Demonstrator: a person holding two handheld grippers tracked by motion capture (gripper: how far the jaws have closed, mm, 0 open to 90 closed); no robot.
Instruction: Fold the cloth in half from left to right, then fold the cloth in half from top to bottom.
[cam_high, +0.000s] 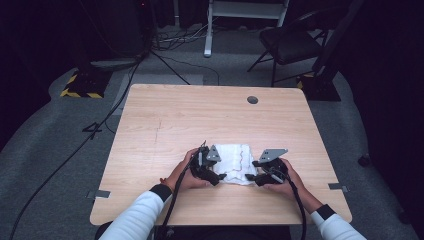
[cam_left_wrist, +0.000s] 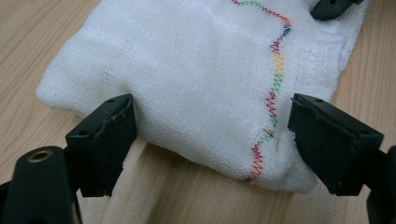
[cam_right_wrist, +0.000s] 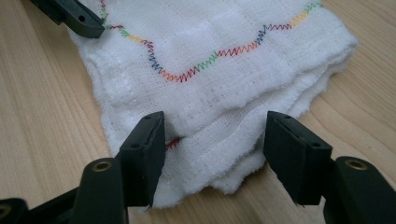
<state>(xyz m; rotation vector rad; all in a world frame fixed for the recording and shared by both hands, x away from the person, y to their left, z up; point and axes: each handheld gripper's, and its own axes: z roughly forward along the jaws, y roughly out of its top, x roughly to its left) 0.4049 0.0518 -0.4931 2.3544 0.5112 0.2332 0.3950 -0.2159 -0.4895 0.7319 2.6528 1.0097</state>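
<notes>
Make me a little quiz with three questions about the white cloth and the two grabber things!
1. True or false: the folded white cloth lies on the wooden table, between the left gripper and the right gripper.
2. What runs across the cloth? A) a plain black stripe B) a wavy line of many-coloured stitching C) a row of buttons
3. Fill in: the jaws of both grippers stand ____, set at the cloth's edge.

Key: 1 true. 2 B. 3 open.
</notes>
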